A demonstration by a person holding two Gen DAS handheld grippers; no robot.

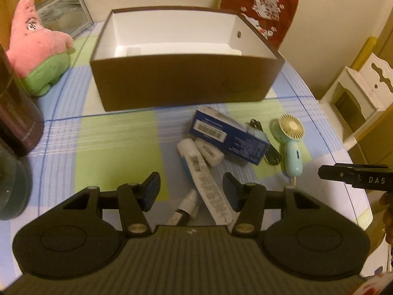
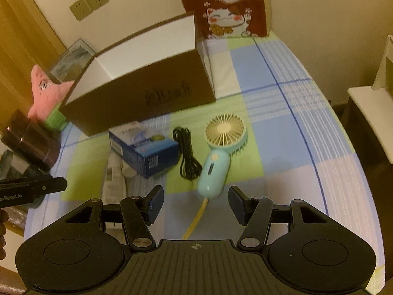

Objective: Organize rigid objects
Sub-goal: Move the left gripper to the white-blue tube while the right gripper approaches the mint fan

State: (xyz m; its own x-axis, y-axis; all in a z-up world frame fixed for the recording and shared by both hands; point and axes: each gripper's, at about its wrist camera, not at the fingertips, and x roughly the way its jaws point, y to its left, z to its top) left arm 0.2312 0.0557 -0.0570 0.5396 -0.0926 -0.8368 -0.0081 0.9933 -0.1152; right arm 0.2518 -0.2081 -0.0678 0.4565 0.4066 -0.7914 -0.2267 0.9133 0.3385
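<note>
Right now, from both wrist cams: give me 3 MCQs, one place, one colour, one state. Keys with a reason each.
1. Where does the black cable lie?
A. inside the brown box
B. between the blue carton and the handheld fan
C. on the pink plush

2. What colour is the handheld fan body?
A. red
B. black
C. light teal

3. What is the state of the left claw?
A. open, holding nothing
B. shut on the fan
C. shut on the carton

Key:
1 B, the cable sits between the blue carton and the fan.
2 C, its handle is light teal.
3 A, its fingers stand apart above the white tube, gripping nothing.
</note>
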